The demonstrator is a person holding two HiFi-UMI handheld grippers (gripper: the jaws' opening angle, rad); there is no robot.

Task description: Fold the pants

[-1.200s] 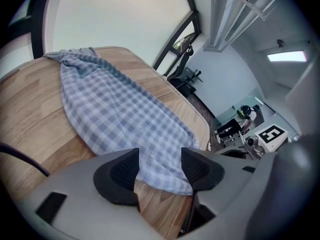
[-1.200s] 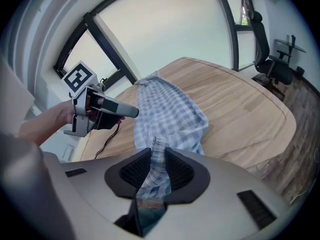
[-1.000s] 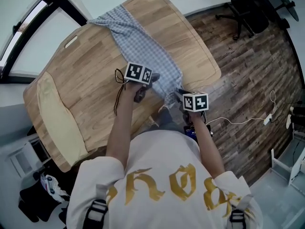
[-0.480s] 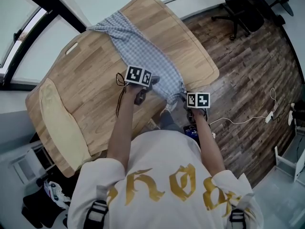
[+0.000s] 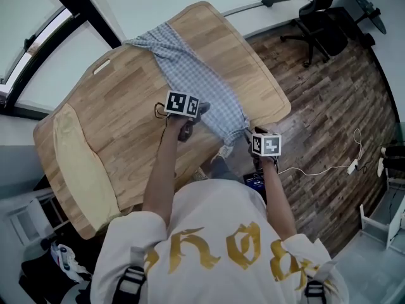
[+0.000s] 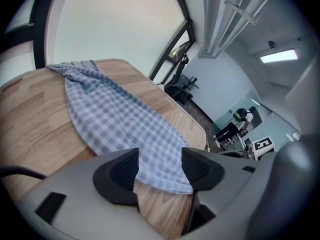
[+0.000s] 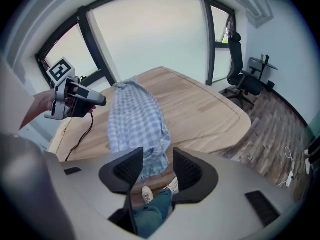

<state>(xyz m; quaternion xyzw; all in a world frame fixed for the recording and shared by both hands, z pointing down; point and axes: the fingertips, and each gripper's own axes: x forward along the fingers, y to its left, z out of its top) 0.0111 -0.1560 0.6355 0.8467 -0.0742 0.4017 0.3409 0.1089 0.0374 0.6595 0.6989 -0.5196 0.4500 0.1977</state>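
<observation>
The blue-and-white checked pants [image 5: 196, 75] lie in a long diagonal strip across the wooden table [image 5: 126, 125], with one end at the far corner and the hem drooping over the near edge. My left gripper [image 5: 204, 109] hovers open over the near part of the pants [image 6: 115, 119]; in the left gripper view [image 6: 160, 166] the cloth lies below its jaws, untouched. My right gripper [image 5: 250, 135] is just off the table's near edge. Its jaws [image 7: 157, 166] have just been opening, and the hem [image 7: 150, 159] hangs free between them, not pinched.
A cream cloth [image 5: 76, 163] lies along the table's left end. A black cable [image 5: 158, 132] trails from the left gripper. An office chair [image 5: 323, 11] stands on the wood floor at the far right. The person's shoes [image 7: 147, 194] are below the table edge.
The right gripper's jaws opened and it drew back a little from the table edge, letting the hem hang loose. The left gripper rose slightly above the cloth.
</observation>
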